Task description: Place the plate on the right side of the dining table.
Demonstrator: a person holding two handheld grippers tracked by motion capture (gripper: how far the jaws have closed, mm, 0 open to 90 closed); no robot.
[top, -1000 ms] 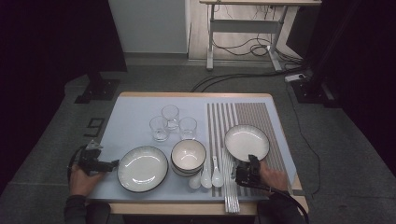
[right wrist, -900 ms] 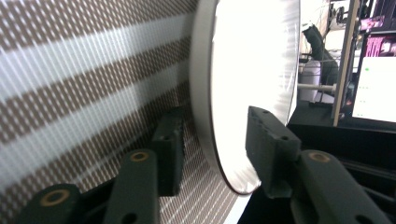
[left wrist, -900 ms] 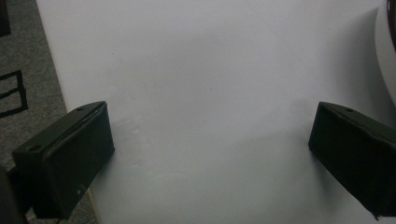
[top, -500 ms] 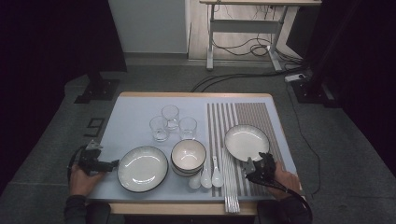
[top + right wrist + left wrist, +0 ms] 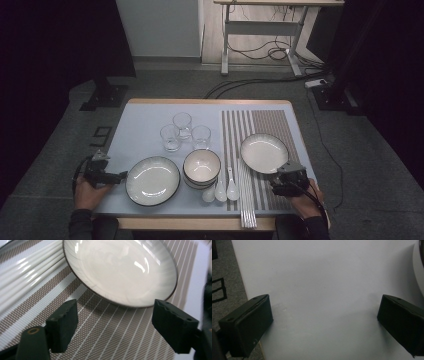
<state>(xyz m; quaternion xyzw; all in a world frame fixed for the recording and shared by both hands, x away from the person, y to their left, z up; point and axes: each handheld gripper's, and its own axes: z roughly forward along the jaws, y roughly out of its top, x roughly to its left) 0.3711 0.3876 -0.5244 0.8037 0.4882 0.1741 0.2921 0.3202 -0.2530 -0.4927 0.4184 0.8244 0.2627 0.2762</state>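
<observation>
Landmark: stacked bowls, near the middle of the table's front half.

Nearest the table's front edge, right of the bowls: right gripper in the person's right hand, over the striped mat. Jaws seen wide apart in the right gripper view, nothing between them; have just been opening. Pads clear of the plate, whose near rim lay just beyond the jaw tips, resting flat on the mat. Same plate in the high view: right of the bowls and slightly farther back, just ahead of the gripper.

Left of the bowls, off the table's left front corner: left gripper in the left hand, pointed toward a second plate. Jaws spread wide over bare tabletop in the left gripper view, holding nothing. Edge of that plate just visible at the right border there, apart from the jaws.

Second plate just beside the bowls on their left; touching or not, could not tell.

Just right of the bowls, at front: three white spoons side by side, bowls toward the front edge. Beside those, a bundle of white chopsticks running lengthwise along the mat's left part, near ends past the table's front edge.

Behind the bowls: three clear glasses clustered, upright.

Beyond the table: grey floor, desk legs, cables.
</observation>
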